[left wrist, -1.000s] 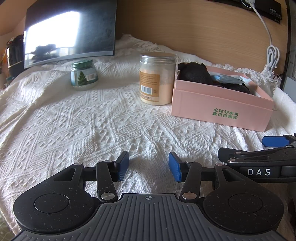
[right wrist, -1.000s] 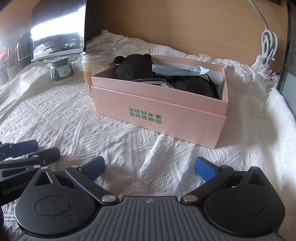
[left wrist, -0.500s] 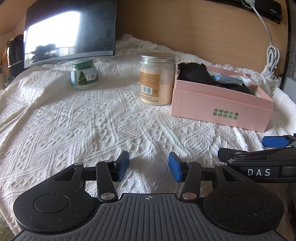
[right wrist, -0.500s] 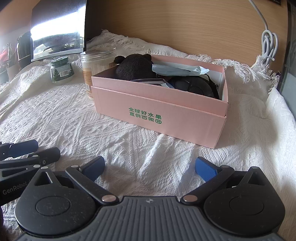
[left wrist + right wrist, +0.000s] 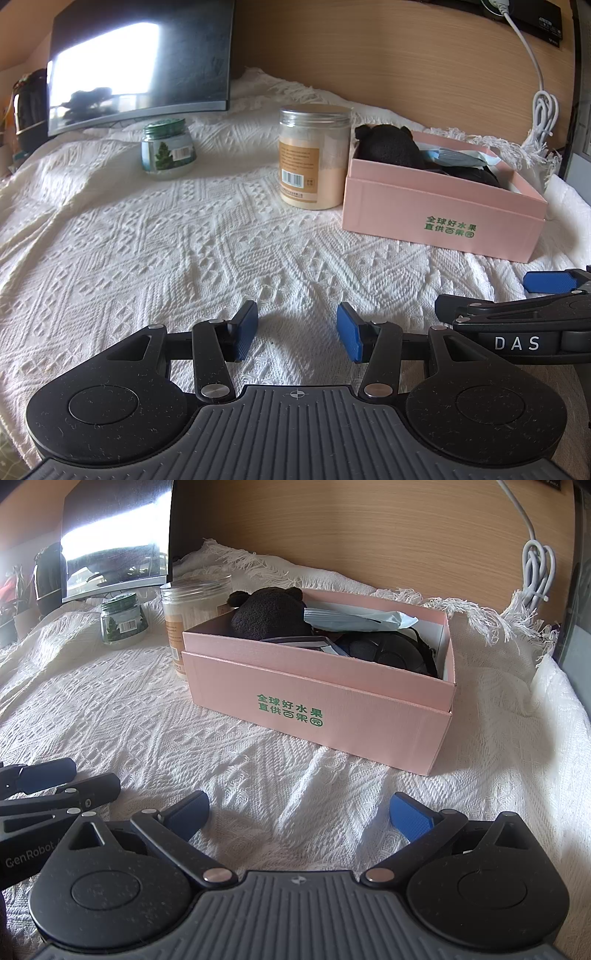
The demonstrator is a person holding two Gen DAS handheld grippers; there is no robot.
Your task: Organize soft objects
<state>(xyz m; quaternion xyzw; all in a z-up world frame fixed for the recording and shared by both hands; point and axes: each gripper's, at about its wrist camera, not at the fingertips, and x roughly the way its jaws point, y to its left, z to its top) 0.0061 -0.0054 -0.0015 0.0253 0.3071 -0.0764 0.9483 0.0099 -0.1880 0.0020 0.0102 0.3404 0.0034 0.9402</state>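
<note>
A pink box [image 5: 317,705] [image 5: 439,210] stands on the white knitted cloth, and it holds a black plush toy [image 5: 271,613] [image 5: 389,146], a grey-blue packet [image 5: 354,618] and a dark round soft item [image 5: 388,651]. My left gripper [image 5: 297,334] hovers low over bare cloth well short of the box, open, nothing between its blue pads. To its right, my right gripper [image 5: 299,814] is spread wide open in front of the box, also with nothing in it. Each gripper shows at the edge of the other's view.
A tall jar of beige powder [image 5: 314,155] stands against the box's left end. A small green-lidded jar [image 5: 168,149] sits further left, before a dark monitor [image 5: 140,62]. A white cable [image 5: 535,572] hangs on the wooden back panel.
</note>
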